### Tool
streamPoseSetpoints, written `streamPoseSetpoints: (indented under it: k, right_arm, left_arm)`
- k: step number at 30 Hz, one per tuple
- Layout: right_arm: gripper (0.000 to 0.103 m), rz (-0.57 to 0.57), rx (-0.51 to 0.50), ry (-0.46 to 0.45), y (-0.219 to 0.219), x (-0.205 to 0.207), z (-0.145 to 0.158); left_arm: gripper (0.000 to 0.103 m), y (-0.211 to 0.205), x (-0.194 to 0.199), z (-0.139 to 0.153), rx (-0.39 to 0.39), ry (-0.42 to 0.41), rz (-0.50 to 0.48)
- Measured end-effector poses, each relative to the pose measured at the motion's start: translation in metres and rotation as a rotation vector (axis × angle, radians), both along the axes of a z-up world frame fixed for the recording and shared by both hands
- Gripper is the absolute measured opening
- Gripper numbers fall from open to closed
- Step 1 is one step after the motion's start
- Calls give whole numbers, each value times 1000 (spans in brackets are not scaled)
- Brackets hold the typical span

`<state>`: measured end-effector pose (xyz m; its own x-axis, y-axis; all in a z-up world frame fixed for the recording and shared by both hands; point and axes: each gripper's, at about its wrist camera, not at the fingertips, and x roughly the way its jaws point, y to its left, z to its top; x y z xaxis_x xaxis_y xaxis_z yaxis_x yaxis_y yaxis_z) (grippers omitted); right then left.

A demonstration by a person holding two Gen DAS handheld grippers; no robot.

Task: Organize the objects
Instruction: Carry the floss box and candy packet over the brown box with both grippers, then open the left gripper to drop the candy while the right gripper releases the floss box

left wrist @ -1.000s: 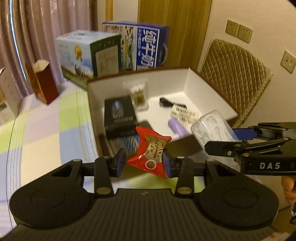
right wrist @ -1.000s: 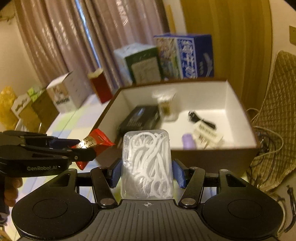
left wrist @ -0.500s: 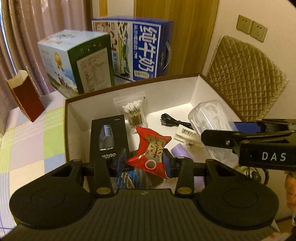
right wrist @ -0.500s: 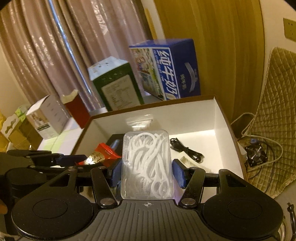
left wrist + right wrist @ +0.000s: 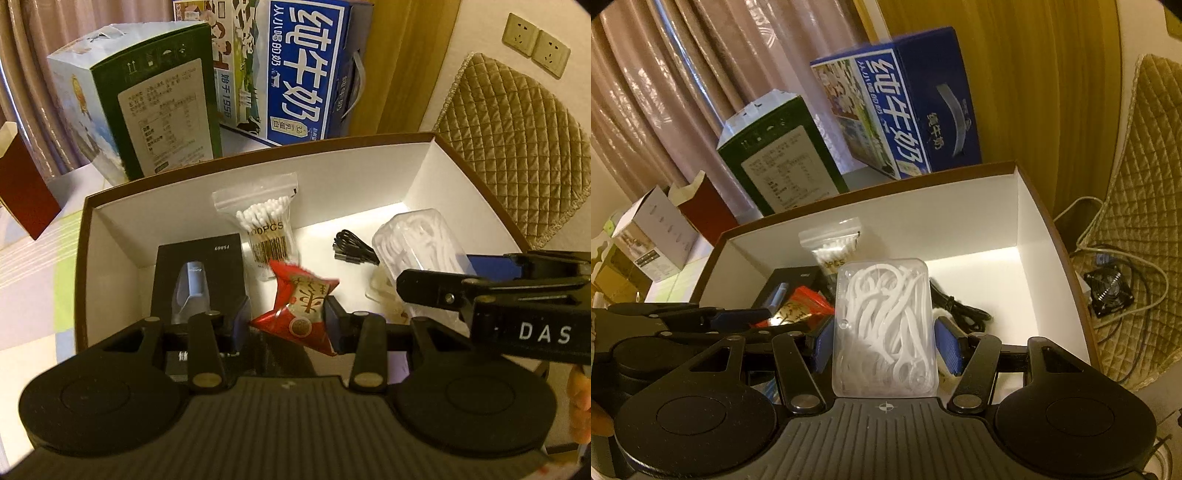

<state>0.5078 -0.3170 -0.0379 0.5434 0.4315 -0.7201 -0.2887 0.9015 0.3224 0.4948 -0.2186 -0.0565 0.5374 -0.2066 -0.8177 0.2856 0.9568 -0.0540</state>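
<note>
Between the left tongs (image 5: 287, 320) a red snack packet (image 5: 299, 308) sits pinched by its crumpled middle, hanging over the near end of the open box (image 5: 369, 177); beside them, the right tongs (image 5: 886, 343) are closed on a clear floss-pick case (image 5: 884, 328) above the box's middle. Just ahead lie a black carton (image 5: 201, 273), a cotton-swab bag (image 5: 264, 229) and a black cable (image 5: 352, 247). Lowering each load onto bare white floor before easing the tongs apart should avoid a drop; the free far-right corner suits the case.
</note>
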Motion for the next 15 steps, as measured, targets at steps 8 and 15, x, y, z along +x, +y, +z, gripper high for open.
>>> streamPoseSetpoints:
  k: [8, 15]
  right_arm:
    - [55, 7, 18, 25, 2, 18, -9]
    - [55, 16, 46, 57, 10, 32, -17]
  left_arm:
    - [66, 4, 11, 0, 27, -28, 34]
    - [80, 23, 15, 4, 42, -31, 83]
